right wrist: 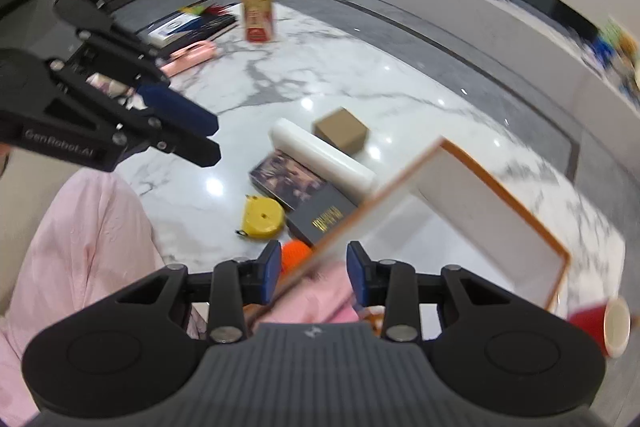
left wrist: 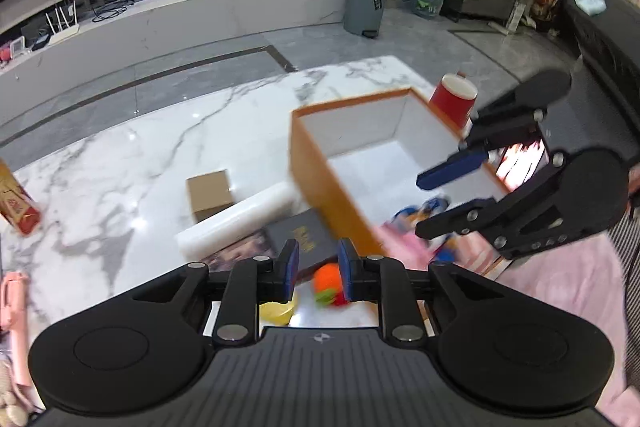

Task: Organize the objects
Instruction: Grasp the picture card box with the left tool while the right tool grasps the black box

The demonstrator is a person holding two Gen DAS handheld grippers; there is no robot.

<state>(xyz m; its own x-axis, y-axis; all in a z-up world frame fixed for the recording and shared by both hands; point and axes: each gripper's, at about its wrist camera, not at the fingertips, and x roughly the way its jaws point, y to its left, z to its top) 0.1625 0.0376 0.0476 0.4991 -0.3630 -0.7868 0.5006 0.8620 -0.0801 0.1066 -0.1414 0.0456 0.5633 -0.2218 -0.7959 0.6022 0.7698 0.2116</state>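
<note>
White marble with grey veins forms the tabletop (left wrist: 120, 155), set in a living room with a long low media console at the back. Left claw (left wrist: 316, 267) stands at a narrow gap with nothing pinched between its blue pads; through the gap a dark book with gold lettering (left wrist: 308, 235) and a blurred orange toy (left wrist: 326, 281) show below. At three o'clock from it the right claw (left wrist: 430, 201) hangs partly spread over an orange-walled, white-lined box (left wrist: 320, 179), no pad touching it. In the right wrist view that claw (right wrist: 314, 273) straddles the box's near rim (right wrist: 360, 203) with clear space on both sides. At eleven o'clock from the box lie a white foam block (right wrist: 320, 155), a small brown carton (right wrist: 341, 133) and a yellow tape measure (right wrist: 262, 217). A red paper cup (left wrist: 454, 99) stands just beside the box's far corner.
</note>
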